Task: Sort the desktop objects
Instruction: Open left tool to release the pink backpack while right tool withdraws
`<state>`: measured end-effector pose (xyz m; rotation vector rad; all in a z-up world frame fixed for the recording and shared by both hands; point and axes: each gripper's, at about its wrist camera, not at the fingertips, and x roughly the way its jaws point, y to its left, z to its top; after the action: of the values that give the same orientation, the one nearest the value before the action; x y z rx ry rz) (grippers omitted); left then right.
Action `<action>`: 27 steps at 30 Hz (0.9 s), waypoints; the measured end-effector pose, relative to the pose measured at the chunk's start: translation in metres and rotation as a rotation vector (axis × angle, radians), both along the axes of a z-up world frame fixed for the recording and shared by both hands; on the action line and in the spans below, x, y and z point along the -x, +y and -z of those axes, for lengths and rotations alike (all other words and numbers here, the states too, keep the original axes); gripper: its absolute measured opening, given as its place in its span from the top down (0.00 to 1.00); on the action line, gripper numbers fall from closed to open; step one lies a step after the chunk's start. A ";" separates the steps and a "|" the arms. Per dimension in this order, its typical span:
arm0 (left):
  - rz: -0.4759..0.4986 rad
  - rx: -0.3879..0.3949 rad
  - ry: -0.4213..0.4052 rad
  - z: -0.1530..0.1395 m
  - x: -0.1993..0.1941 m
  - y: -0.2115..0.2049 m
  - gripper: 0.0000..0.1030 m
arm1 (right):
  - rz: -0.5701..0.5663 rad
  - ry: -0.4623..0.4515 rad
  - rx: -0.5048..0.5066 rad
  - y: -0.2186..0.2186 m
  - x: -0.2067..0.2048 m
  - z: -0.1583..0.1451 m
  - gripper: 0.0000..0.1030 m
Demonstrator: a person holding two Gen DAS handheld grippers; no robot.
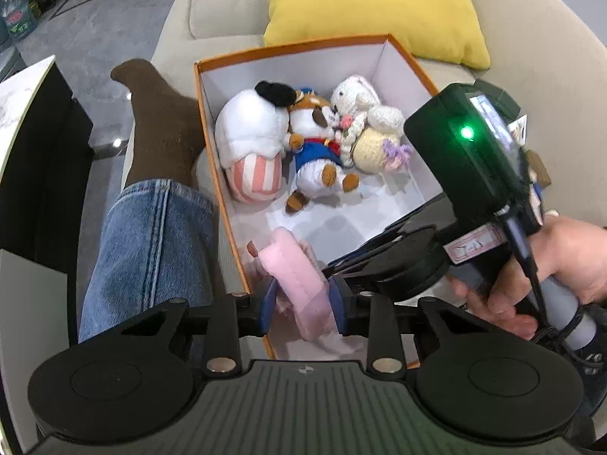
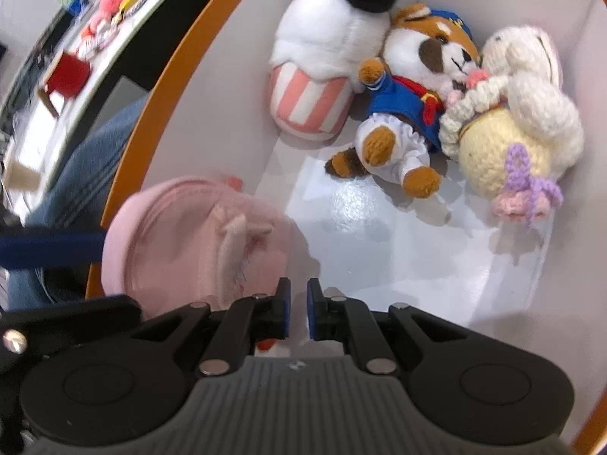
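An orange box (image 1: 202, 121) with a white inside holds a cupcake plush (image 1: 248, 140), a fox plush in a blue sailor suit (image 1: 316, 140) and a cream crocheted bunny (image 1: 370, 125). My left gripper (image 1: 302, 303) is shut on a pink plush toy (image 1: 292, 276) and holds it over the box's near left corner. In the right wrist view the pink plush toy (image 2: 189, 235) hangs at lower left beside the box wall (image 2: 212, 87). My right gripper (image 2: 299, 313) is nearly shut and empty, above the box floor, its body (image 1: 474, 159) over the box's right side.
The box rests on a beige sofa (image 1: 538, 57) with a yellow cushion (image 1: 371, 3) behind it. A leg in jeans (image 1: 148, 258) and a brown sock (image 1: 159, 121) lies left of the box. A table (image 2: 30, 129) with a red block (image 2: 68, 76) and small toys is far left.
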<state>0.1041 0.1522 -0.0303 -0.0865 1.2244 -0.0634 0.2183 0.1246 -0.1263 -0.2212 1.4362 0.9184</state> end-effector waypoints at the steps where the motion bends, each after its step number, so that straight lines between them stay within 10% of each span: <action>1: 0.003 -0.007 -0.008 0.000 -0.001 0.000 0.69 | 0.020 0.018 -0.020 0.000 -0.002 0.002 0.91; 21: 0.068 -0.135 -0.144 0.002 -0.016 0.006 0.71 | 0.115 -0.030 -0.130 0.022 -0.038 -0.004 0.95; 27: 0.029 -0.122 -0.150 -0.005 -0.013 0.010 0.55 | 0.098 -0.119 -0.139 -0.003 -0.026 -0.034 0.90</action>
<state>0.1170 0.1618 -0.0257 0.0419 1.0767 -0.0203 0.2444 0.1217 -0.0923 -0.0993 1.2568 0.9058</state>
